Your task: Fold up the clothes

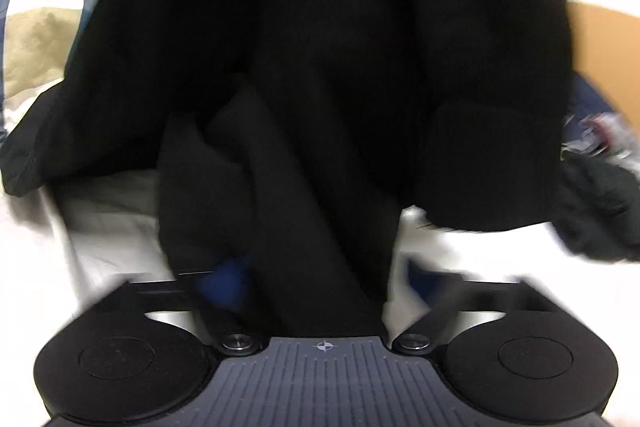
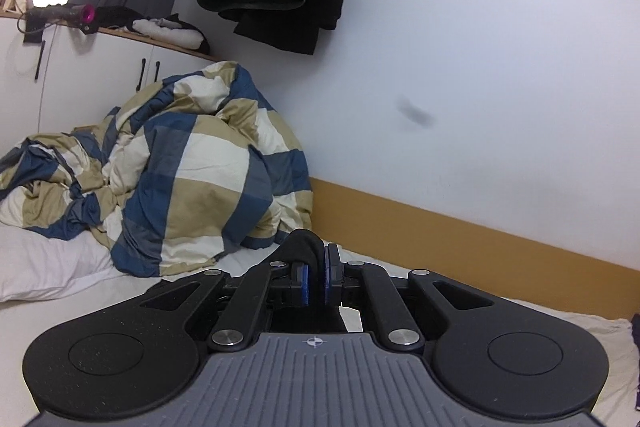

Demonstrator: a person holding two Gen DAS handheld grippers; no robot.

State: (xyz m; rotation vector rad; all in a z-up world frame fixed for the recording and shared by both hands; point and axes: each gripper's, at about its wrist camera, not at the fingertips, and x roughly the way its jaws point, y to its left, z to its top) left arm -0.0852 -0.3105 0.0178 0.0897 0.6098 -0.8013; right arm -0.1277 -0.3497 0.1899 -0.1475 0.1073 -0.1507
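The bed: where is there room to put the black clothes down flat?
Bare white sheet lies between the checked duvet and the right gripper, and runs along the orange wall strip. The duvet end is crowded.

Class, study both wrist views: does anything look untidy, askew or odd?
Yes. The checked duvet lies bunched in a heap at the head of the bed rather than spread flat, and a dark smudge marks the otherwise plain white wall.

I see a black garment hanging in deep folds, blurred, above the white bed sheet; a small black tuft sits pinched at the right view's centre.
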